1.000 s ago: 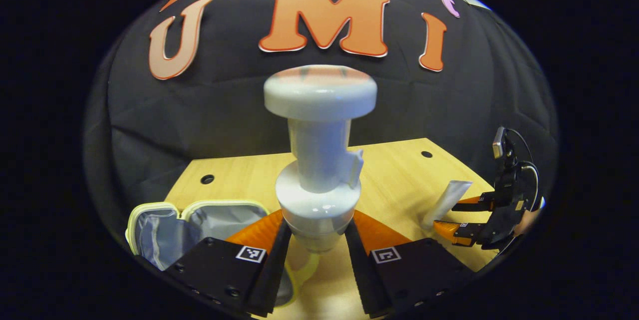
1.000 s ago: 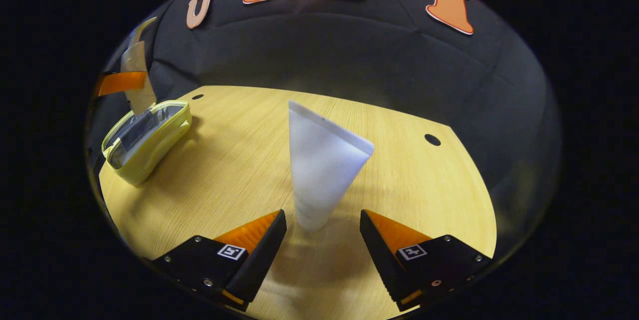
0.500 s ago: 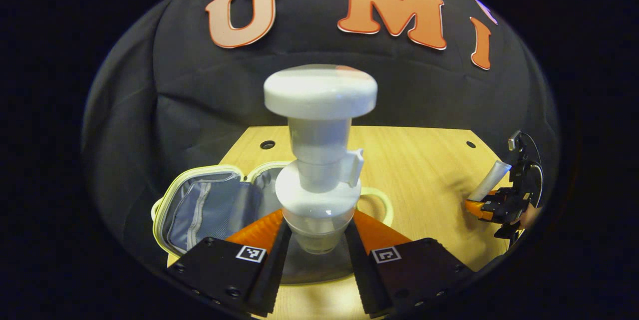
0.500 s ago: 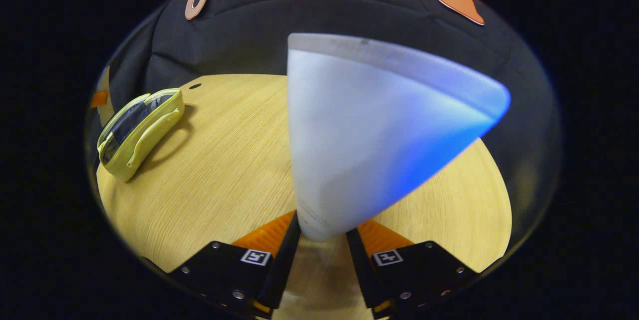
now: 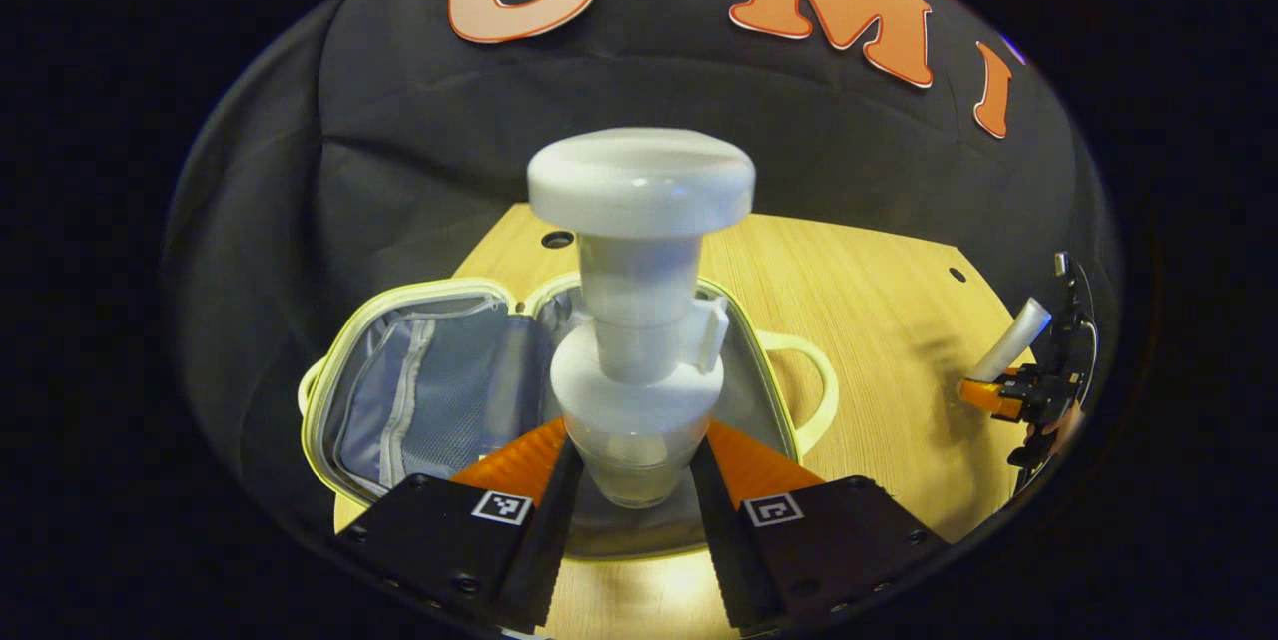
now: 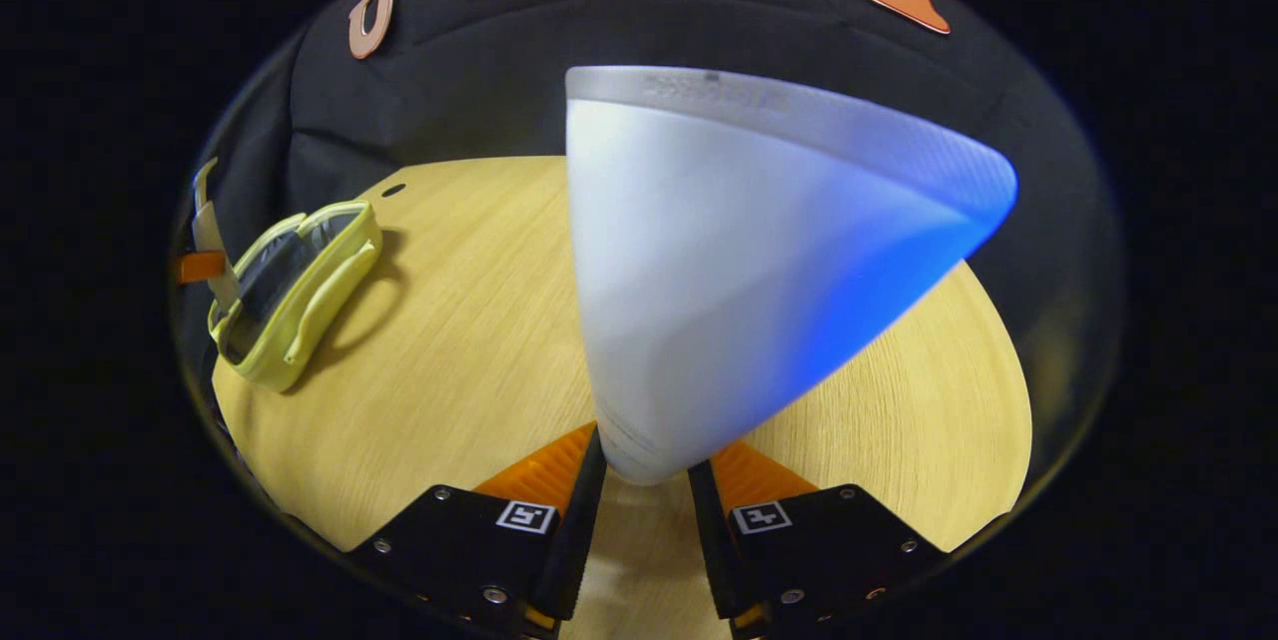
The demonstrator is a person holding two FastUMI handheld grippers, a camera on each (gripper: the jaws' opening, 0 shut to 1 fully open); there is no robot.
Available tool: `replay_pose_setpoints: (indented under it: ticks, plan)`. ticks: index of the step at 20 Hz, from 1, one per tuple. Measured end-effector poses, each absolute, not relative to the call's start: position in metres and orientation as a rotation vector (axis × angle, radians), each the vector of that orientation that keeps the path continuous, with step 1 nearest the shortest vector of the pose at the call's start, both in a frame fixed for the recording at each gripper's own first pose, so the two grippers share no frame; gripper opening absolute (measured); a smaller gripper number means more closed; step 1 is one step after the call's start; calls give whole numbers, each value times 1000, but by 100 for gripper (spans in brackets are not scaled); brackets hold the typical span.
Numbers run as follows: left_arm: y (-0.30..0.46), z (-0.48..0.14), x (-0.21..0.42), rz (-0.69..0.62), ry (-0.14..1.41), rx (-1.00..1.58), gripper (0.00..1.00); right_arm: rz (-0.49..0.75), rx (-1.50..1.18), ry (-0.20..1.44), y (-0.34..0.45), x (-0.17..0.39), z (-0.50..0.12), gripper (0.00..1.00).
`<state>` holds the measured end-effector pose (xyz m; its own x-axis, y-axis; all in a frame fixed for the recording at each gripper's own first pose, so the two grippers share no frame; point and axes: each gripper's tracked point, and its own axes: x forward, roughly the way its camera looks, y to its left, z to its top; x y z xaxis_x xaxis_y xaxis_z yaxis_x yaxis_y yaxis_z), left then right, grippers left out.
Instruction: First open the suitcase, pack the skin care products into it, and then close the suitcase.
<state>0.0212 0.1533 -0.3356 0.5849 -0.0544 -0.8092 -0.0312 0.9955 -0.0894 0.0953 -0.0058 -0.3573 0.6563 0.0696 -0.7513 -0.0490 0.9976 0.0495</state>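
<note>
Two products in hand, none packed. Suitcase (image 5: 419,400) lies open on desk (image 5: 859,320). Your left gripper (image 5: 639,510) clamps pump bottle (image 5: 639,320) above it; right gripper (image 6: 644,520) clamps tube (image 6: 739,261).
</note>
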Motion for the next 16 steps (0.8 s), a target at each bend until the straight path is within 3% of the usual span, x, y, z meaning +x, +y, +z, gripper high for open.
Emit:
replay_pose_setpoints:
  ticks: [9, 14, 15, 16]
  plan:
    - [162, -384, 7, -104, 1138, -144, 63, 145, 55, 776, 71, 92, -278, 51]
    - [163, -393, 11, -154, 1192, -136, 63, 202, 59, 781, 128, 95, -263, 50]
    - [161, -396, 8, -163, 1214, -146, 63, 216, 69, 786, 141, 96, -262, 54]
    - [160, -401, 5, -164, 1241, -160, 63, 225, 86, 792, 152, 95, -261, 50]
